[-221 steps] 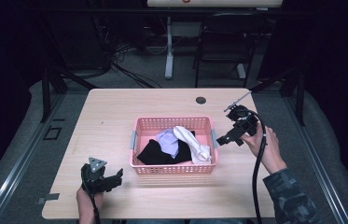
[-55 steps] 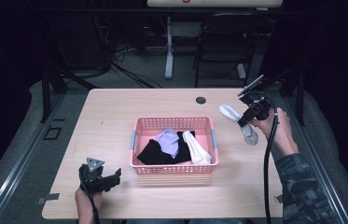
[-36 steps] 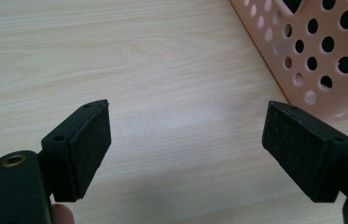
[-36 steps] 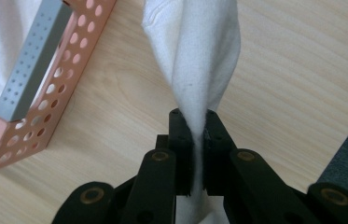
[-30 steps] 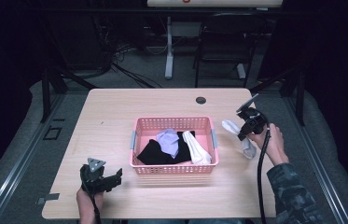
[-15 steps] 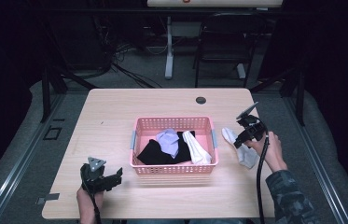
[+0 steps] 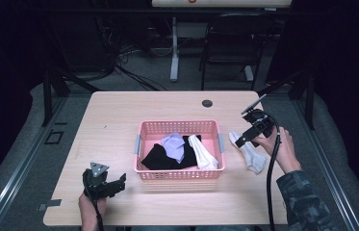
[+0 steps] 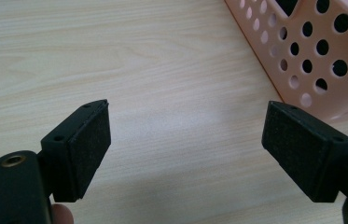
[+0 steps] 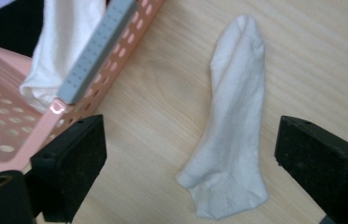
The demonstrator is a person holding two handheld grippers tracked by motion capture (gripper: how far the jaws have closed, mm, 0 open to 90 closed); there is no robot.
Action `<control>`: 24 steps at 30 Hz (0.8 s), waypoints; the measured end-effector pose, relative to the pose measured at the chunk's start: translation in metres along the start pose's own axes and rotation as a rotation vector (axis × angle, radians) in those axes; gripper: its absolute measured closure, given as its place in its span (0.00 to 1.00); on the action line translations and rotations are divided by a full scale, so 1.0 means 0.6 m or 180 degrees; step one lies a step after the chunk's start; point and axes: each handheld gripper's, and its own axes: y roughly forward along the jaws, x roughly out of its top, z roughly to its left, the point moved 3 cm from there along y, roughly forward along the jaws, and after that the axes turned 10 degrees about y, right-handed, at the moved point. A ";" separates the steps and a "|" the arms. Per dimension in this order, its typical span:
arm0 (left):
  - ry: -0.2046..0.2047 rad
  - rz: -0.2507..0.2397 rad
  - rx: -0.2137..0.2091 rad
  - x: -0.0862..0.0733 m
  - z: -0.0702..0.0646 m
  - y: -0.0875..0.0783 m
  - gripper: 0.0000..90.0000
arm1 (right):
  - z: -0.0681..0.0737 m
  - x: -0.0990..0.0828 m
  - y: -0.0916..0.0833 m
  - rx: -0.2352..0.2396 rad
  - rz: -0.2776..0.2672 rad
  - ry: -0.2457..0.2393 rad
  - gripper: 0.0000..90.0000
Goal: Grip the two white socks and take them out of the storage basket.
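Work surface: a light wooden table [image 7: 119,120]; at its centre a pink perforated basket [image 7: 181,128] with grey handles on its short sides.

Basket contents, high view: a black garment [image 7: 160,158] at the 7 o'clock portion of the basket; a pale lilac cloth [image 7: 173,144] lying partly on it near the middle; a white sock in the basket [image 7: 203,153] along the 4 o'clock side, its edge draped at the rim by the grey handle in the right gripper view [image 9: 62,56].

Item outside the basket: a second white sock [image 7: 248,150] lies flat on the table at 3 o'clock from the basket, just beside it but not touching; it is stretched lengthwise, one end toward the basket corner, the other toward the table's near right edge.

Right gripper [image 7: 245,138]: held in the right hand [image 7: 279,149] directly over the loose sock; jaws spread wide, the sock [image 9: 232,126] lying between them on the wood, neither pad touching it.

Left gripper [image 7: 115,185]: held in the left hand [image 7: 89,202] at 7 o'clock on the table, near the front edge; jaws wide apart, nothing between them but bare wood; the basket's perforated wall [image 8: 321,51] stands at 2 o'clock in the left gripper view, apart from the pads.

A small dark round grommet [image 7: 207,103] sits in the tabletop at 12 o'clock, beyond the basket.
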 end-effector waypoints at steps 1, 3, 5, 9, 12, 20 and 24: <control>0.0000 -0.0004 0.0003 0.000 0.000 0.000 0.17 | 0.004 0.004 -0.007 -0.0022 -0.0004 -0.0039 0.07; -0.0007 0.0005 -0.0001 -0.001 0.001 0.000 0.17 | 0.013 0.010 -0.019 -0.0037 -0.0022 -0.0037 0.04; -0.0006 0.0018 -0.0006 -0.001 0.002 0.001 0.17 | 0.022 0.015 -0.028 -0.0033 -0.0076 -0.0073 0.03; -0.0001 -0.0008 -0.0005 0.001 0.000 0.001 0.17 | 0.035 0.022 -0.038 -0.0054 -0.0085 -0.0155 0.00; -0.0002 0.0021 -0.0020 -0.001 0.000 0.002 0.17 | 0.055 0.029 -0.051 -0.0065 -0.0113 -0.0244 0.00; 0.0018 0.0022 -0.0039 0.000 -0.001 0.002 0.17 | 0.102 0.051 -0.076 -0.0009 -0.0176 -0.0451 0.00; -0.0002 0.0006 -0.0025 0.000 0.000 0.003 0.17 | 0.127 0.060 -0.079 0.0051 -0.0232 -0.0572 0.02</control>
